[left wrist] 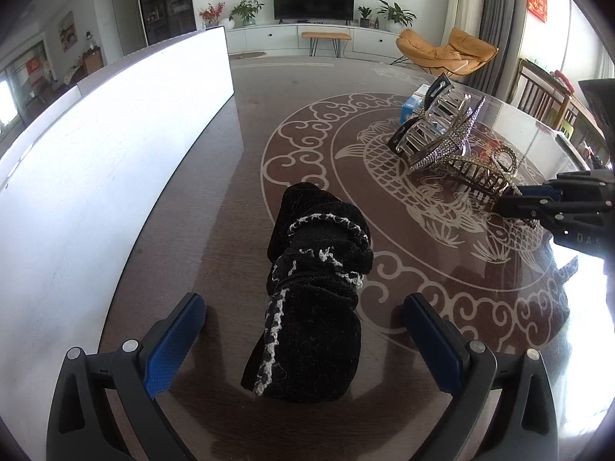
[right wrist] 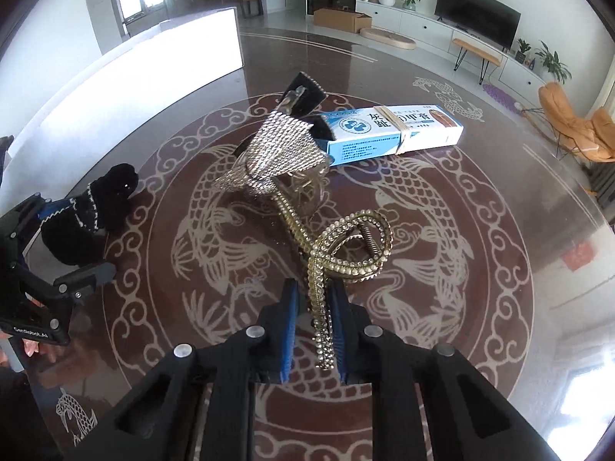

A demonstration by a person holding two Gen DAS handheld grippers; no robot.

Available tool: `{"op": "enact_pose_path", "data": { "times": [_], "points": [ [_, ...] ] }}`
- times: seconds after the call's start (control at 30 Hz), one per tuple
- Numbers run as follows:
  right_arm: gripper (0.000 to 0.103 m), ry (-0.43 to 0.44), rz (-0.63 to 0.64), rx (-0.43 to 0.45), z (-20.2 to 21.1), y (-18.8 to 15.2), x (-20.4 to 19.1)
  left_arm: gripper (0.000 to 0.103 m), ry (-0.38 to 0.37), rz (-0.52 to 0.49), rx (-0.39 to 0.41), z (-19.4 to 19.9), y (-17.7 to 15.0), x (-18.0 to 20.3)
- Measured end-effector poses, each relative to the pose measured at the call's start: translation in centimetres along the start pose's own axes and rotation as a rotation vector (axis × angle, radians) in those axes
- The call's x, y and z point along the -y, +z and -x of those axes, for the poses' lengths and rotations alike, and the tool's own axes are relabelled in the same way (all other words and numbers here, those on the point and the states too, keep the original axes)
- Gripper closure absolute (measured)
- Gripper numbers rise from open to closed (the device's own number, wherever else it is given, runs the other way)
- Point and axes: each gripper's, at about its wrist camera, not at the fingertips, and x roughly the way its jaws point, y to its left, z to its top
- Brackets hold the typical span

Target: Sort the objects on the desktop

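The right gripper (right wrist: 313,319) is pinching the gold clip (right wrist: 346,246) by one rhinestone arm, its blue pads pressed close on either side of that thin strip, while the clip's looped body and spring lie just ahead of the fingertips on the table (right wrist: 480,307). Just beyond the gold clip sits the silver clip (right wrist: 276,153), and behind that the blue box (right wrist: 392,130); whether the two clips touch or are hooked together cannot be told from here. The left gripper (left wrist: 303,330) is spread wide, with the black scrunchie (left wrist: 315,292) lying between its fingers, untouched by either pad; the white bin (left wrist: 115,146) stands to that gripper's left. The step in hand looks like lifting the gold clip out for sorting. To do it well, the grip should sit squarely on the arm, since a narrow beaded strip can twist or slide between flat pads. A slow, straight rise would show early whether the silver clip drags along. If it does, easing the gold clip sideways, away from the silver one, should free it before carrying it off.
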Motion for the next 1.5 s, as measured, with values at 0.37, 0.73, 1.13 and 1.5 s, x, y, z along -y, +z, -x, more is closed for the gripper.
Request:
{"op": "enact_pose_path", "data": {
  "times": [0.37,0.73,1.13,1.5],
  "points": [
    [0.044,-0.040,-0.106,0.092,4.9,-7.8,-7.4,0.000,0.000,0.000,0.000,0.0,0.0,0.0],
    [0.006,-0.131,-0.080,0.068,2.1,-4.8,-5.3,0.000,0.000,0.000,0.000,0.0,0.0,0.0],
    [0.000,-0.110,-0.159,0.089,1.5,-5.3,-4.4,0.000,0.000,0.000,0.000,0.0,0.0,0.0],
    [0.000,-0.111,-0.160,0.089,1.5,-5.3,-4.4,0.000,0.000,0.000,0.000,0.0,0.0,0.0]
  ]
}}
